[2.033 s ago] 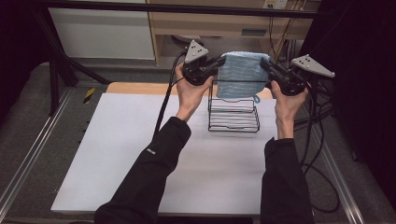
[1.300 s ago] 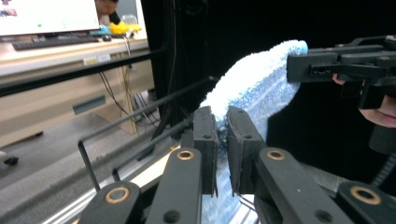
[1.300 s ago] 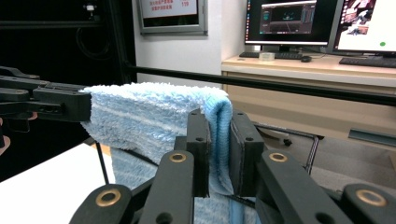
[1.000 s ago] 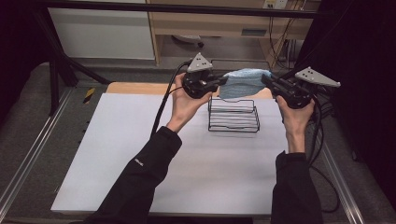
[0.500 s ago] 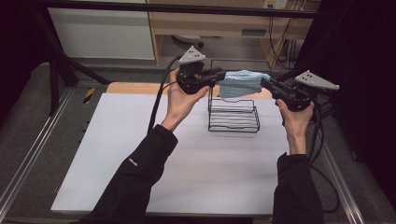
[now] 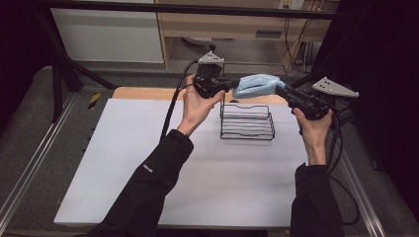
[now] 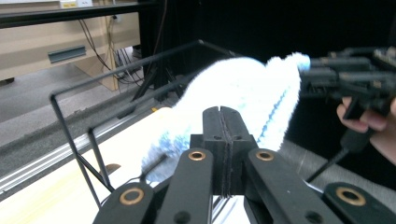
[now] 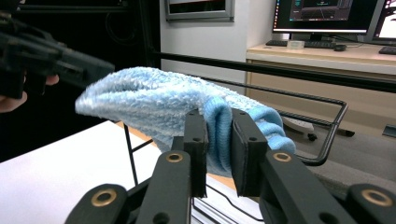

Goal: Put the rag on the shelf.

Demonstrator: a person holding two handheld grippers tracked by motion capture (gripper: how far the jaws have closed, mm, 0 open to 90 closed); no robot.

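Item: blue cloth [image 6: 258, 85], stretched level between my two claws above the far side of the wire basket [image 6: 246, 122], presumably for folding. My left claw [image 6: 229, 85] had just closed, pinching one end; my right claw [image 6: 282, 92] was clamped on the other.

1. The left gripper [image 6: 228, 85] is held up in the left hand [image 6: 197, 104], above the rack's [image 6: 247, 122] far left corner, pointing level toward the right one.
2. Its jaws have just been closing and now meet, pinching the cloth [image 6: 258, 85].
3. The right gripper [image 6: 282, 92] sits in the right hand [image 6: 312, 129], above the rack's far right corner.
4. Its jaws clamp the cloth's other end.
5. Both forearms reach forward, sleeves dark.
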